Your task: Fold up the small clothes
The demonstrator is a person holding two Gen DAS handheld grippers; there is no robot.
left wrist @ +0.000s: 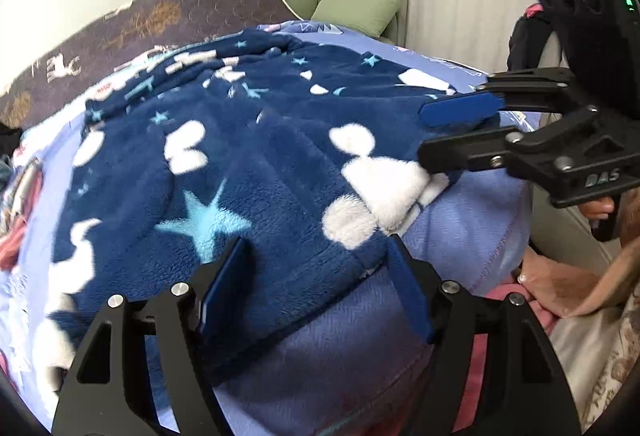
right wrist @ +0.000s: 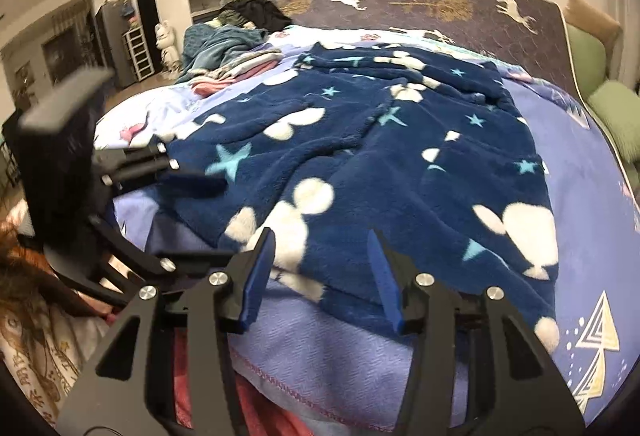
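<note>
A navy fleece garment (left wrist: 260, 156) with white shapes and pale blue stars lies spread on the bed, also filling the right wrist view (right wrist: 380, 156). My left gripper (left wrist: 316, 276) stands open over its near hem, a blue pad on each side of the edge and the fabric flat between them. In the right wrist view the left gripper (right wrist: 216, 220) shows blurred at the left. My right gripper (right wrist: 320, 276) is open too, astride the hem further right. From the left wrist view the right gripper (left wrist: 422, 135) comes in at the garment's right corner, its fingers apart.
A periwinkle bedsheet (left wrist: 472, 220) covers the bed and drops off at the near edge. A heap of other clothes (right wrist: 224, 48) lies at the far left. A dark deer-print mattress (right wrist: 420, 8) and green cushions (left wrist: 360, 12) stand behind. A person's hand (left wrist: 560, 288) is at the right.
</note>
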